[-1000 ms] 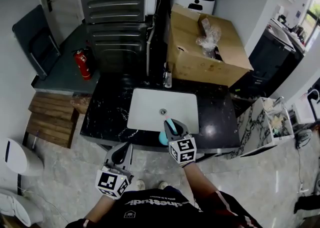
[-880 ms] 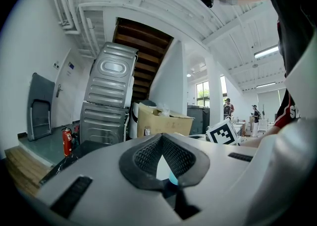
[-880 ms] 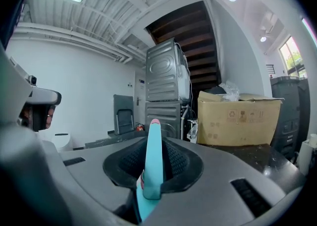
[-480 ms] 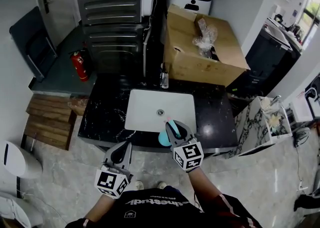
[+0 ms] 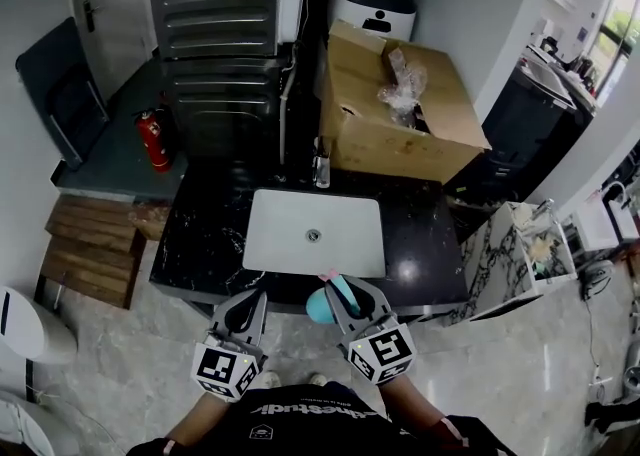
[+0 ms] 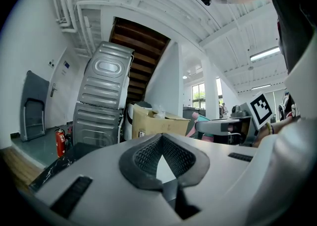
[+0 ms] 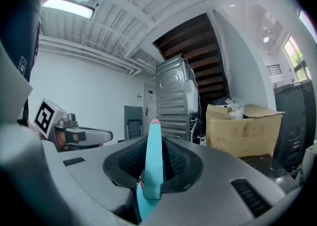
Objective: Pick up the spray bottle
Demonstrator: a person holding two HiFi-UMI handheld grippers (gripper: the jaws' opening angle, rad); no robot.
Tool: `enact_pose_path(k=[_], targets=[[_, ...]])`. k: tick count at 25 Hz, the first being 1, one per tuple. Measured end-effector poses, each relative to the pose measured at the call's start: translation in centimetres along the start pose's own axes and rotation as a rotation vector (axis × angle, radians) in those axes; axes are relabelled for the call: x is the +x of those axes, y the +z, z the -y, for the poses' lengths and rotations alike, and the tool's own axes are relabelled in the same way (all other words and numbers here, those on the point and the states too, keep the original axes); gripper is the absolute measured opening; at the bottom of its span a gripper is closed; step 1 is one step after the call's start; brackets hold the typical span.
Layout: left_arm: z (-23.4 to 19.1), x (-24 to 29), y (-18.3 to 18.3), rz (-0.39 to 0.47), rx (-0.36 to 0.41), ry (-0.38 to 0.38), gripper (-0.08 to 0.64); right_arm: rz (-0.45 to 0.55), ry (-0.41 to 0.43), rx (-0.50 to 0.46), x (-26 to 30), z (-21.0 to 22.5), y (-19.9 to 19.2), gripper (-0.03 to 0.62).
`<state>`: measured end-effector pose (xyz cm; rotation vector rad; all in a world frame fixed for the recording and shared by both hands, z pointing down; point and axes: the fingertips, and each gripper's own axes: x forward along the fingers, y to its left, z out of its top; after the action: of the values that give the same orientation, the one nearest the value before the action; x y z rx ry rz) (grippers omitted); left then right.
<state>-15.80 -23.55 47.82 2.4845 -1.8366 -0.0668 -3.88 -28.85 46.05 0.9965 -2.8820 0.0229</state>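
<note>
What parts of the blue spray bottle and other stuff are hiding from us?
- Spray bottle body: right gripper view, right claw covers it.
- Cardboard box insides: head view, flaps and crumpled plastic cover them.
- Fire extinguisher label: head view, too small.

**Inspector:** Any legible print?

**Assistant:** There is white lettering on the person's dark shirt [image 5: 315, 407]. Only "studio" reads, and the rest is unclear. The cardboard box [image 7: 246, 131] shows faint recycling-type symbols but no words. The left gripper [image 5: 255, 296] and right gripper [image 5: 342, 292] carry square coded markers without characters.

**Inspector:** And the fire extinguisher [image 5: 152, 140]?

**Assistant:** Its label is too small to read.
</note>
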Motion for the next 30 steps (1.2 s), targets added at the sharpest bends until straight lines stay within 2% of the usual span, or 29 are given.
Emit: enact_pose_path(k=[5,16,21,30], targets=[[0.9,0.6,0.0,0.001,0.013,-0.023,0.015,0.012,0.002,0.016,-1.6,-1.4,-0.1,0.094],[2.0,1.2,-0.1,0.003,0.022,-0.048,0.015,-0.026,0.003,0.028,-3.4,-3.4,-1.9,0.094],[2.8,1.5,-0.2,-0.004,0.024,-0.064,0.015,-0.051,-0.007,0.027,-3.5,-3.2,-2.8,0.094],[3.2,1.7,-0.5,-0.011,0.021,-0.071,0.015,-0.039,-0.018,0.026,-3.7,-2.7,-2.7,0.094]])
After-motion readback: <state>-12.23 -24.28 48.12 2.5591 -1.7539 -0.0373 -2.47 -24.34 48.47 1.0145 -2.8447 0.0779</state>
